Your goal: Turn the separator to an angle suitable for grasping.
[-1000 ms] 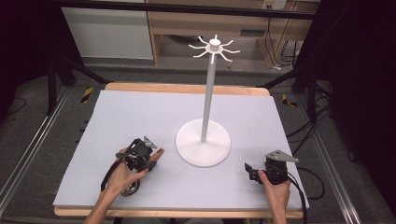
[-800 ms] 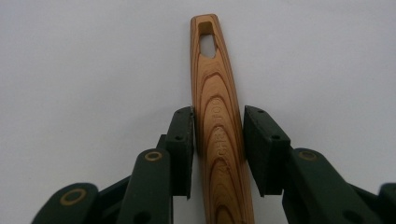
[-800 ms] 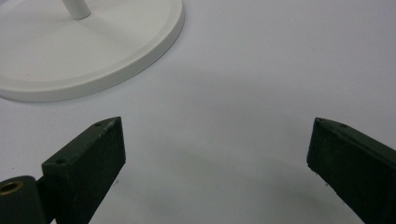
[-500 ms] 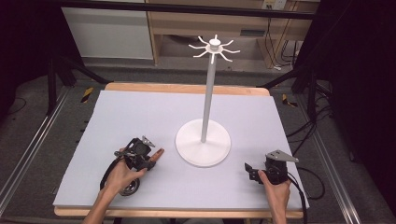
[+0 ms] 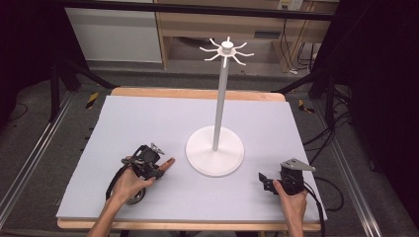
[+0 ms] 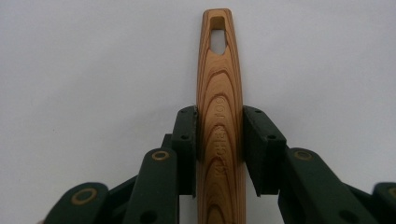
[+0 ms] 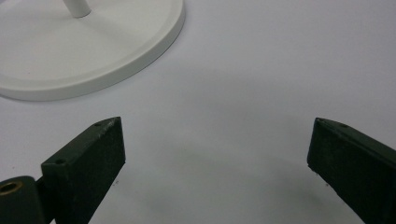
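Observation:
A wooden utensil handle [image 6: 219, 70] with a hanging hole near its tip and engraved lettering lies low over the grey mat. My left gripper [image 6: 219, 135] is shut on it, one jaw pressing each side. From above, the left gripper [image 5: 148, 165] sits at the front left, and the handle's tip [image 5: 168, 162] points towards the white hook stand's base [image 5: 215, 153]. The rest of the utensil is hidden under the hand. My right gripper [image 5: 265, 181] rests at the front right. In its own view the right gripper [image 7: 215, 144] is open wide over bare mat.
The stand's tall pole carries a ring of white hooks [image 5: 226, 49] at the top. Its round base [image 7: 93, 51] lies just ahead and to the left of the right gripper. The grey mat [image 5: 148, 123] covers the wooden table, and cables trail off the right edge.
The left gripper has turned slightly, so the handle's tip shows more plainly towards the stand's base. The right gripper has stayed in place.

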{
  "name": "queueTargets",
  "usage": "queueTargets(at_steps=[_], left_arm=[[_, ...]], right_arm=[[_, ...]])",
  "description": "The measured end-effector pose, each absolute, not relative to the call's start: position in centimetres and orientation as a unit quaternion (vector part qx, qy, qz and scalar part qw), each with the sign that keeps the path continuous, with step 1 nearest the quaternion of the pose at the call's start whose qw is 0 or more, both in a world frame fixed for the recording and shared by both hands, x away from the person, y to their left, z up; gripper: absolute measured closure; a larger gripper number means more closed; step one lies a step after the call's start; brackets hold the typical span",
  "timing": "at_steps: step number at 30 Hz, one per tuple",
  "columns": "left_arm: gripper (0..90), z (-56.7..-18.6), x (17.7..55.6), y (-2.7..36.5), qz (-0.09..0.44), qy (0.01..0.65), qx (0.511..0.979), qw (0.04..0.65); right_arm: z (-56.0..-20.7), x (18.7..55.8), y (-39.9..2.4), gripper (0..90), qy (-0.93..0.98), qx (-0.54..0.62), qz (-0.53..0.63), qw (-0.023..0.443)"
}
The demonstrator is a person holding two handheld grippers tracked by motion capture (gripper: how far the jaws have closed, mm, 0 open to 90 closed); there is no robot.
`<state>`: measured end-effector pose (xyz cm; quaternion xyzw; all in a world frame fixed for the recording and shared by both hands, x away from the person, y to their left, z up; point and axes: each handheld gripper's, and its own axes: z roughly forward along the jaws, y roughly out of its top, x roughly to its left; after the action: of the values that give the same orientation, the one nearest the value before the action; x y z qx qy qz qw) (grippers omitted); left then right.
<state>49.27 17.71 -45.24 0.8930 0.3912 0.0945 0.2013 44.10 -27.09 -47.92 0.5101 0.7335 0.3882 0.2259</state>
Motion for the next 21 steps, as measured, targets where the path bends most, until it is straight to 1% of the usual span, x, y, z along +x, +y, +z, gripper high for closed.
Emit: queueTargets(at_steps=[8, 21], left_arm=[[67.3, -44.8, 48.8, 17.7, 0.104, 0.386, 0.894, 0.204], [67.5, -42.6, 48.0, 18.9, 0.113, 0.389, 0.881, 0.244]], right_arm=[[-48.0, 44.1, -27.1, 4.8, 0.735, 0.509, 0.387, 0.226], [-47.9, 44.1, -27.2, 4.8, 0.732, 0.512, 0.389, 0.223]])
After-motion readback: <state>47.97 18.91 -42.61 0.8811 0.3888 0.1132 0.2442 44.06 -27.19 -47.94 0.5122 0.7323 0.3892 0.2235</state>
